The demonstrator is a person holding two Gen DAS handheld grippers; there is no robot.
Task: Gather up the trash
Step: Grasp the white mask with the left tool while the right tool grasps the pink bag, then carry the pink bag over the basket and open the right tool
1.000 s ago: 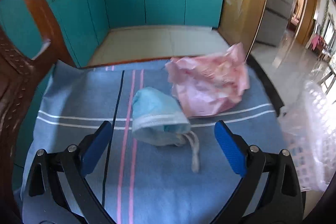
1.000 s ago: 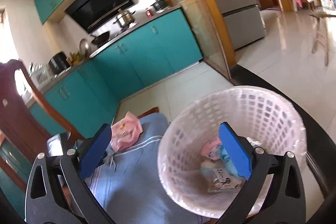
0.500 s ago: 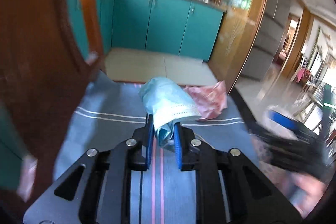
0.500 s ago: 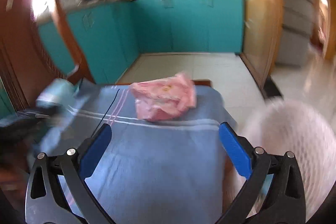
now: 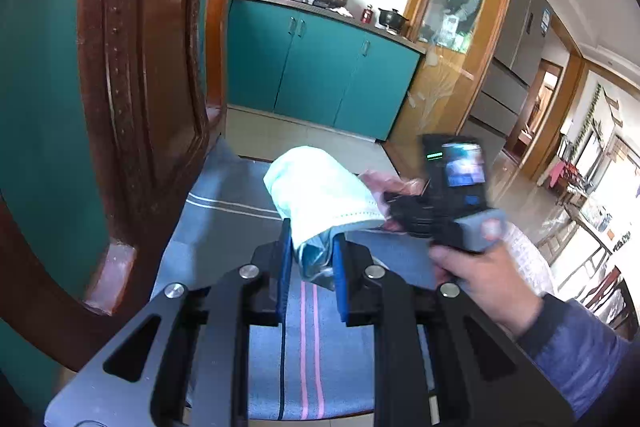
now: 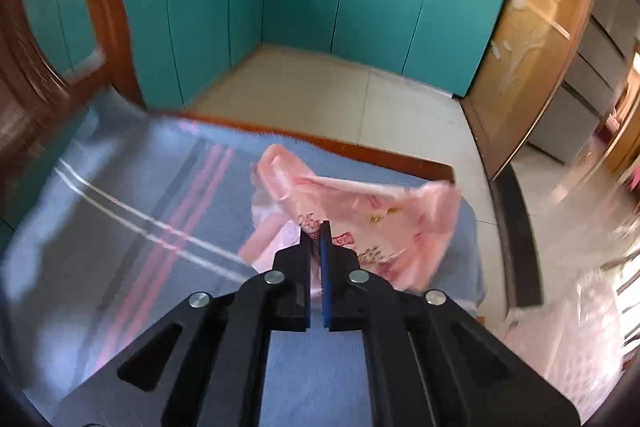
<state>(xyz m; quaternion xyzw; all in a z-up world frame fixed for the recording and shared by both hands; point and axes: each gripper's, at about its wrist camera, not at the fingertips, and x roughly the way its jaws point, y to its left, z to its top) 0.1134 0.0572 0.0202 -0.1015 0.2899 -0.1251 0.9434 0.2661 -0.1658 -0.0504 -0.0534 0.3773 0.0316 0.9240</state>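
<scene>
Trash first, largest to smallest: we've got the pink plastic bag (image 6: 360, 223) pinched at its near edge by the right gripper (image 6: 315, 231), jaws clenched on a thin fold, most of the bag on or just above the blue striped cloth (image 6: 120, 227). Then the light-blue face mask (image 5: 320, 191), grasped by its lower bunched end in the left gripper (image 5: 310, 251), held up over the same cloth.

Risks, as we judge them:
- Bag grip is only a slim fold of slippery film; a fast swing toward the white basket (image 6: 572, 339), right of the cloth, could let it slide out or billow & snag the rim.
- Mask hangs mostly outside the pads; its loose top may flop, drop short of the basket.
- Both hands sit close over the cloth, so they may collide w/ each other.

Views: the left wrist cam shows the person's right hand (image 5: 480, 267) & its gripper body reaching the bag, plus the wooden chair back (image 5: 132, 67) left of the cloth. The right wrist cam alone shows the bag's printing & the actual pinch point; no mask there.
</scene>
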